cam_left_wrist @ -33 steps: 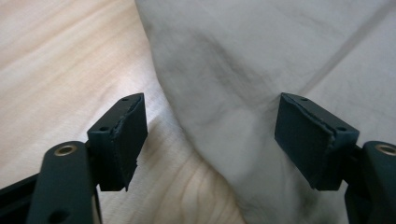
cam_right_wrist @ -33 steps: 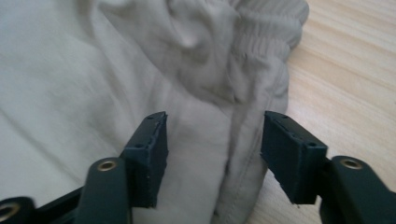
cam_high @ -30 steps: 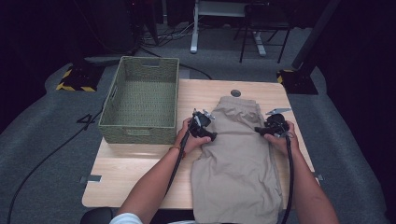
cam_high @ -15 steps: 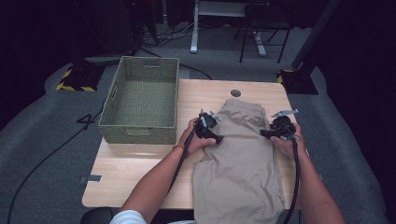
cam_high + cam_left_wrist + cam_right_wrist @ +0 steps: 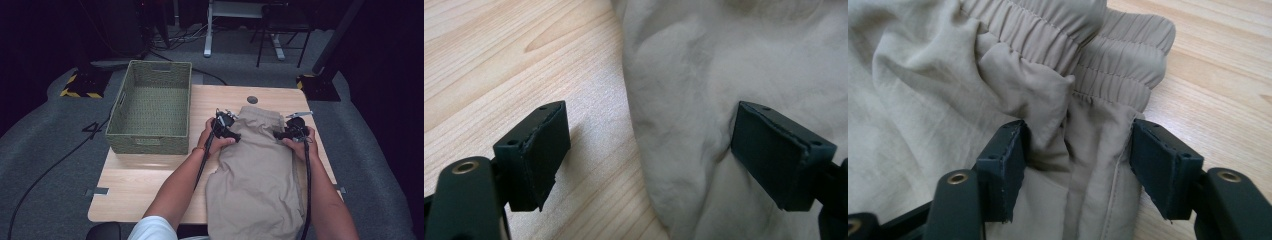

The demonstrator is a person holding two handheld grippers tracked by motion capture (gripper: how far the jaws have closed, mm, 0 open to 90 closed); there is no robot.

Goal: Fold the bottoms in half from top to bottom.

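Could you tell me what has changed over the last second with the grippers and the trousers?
Both grippers' jaws have just been opening. The left gripper straddles the edge of the trousers; the right gripper has cloth loose between its jaws. The basket and table stayed put.

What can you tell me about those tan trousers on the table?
The tan trousers are a thin, wrinkly, woven-looking cloth with a gathered elastic waistband at the far end. They lie flat on the wooden table, legs toward the person and hanging over the near edge. The left gripper straddles their left edge, jaws apart, just opened. The right gripper has a fold below the waistband between its opening jaws.
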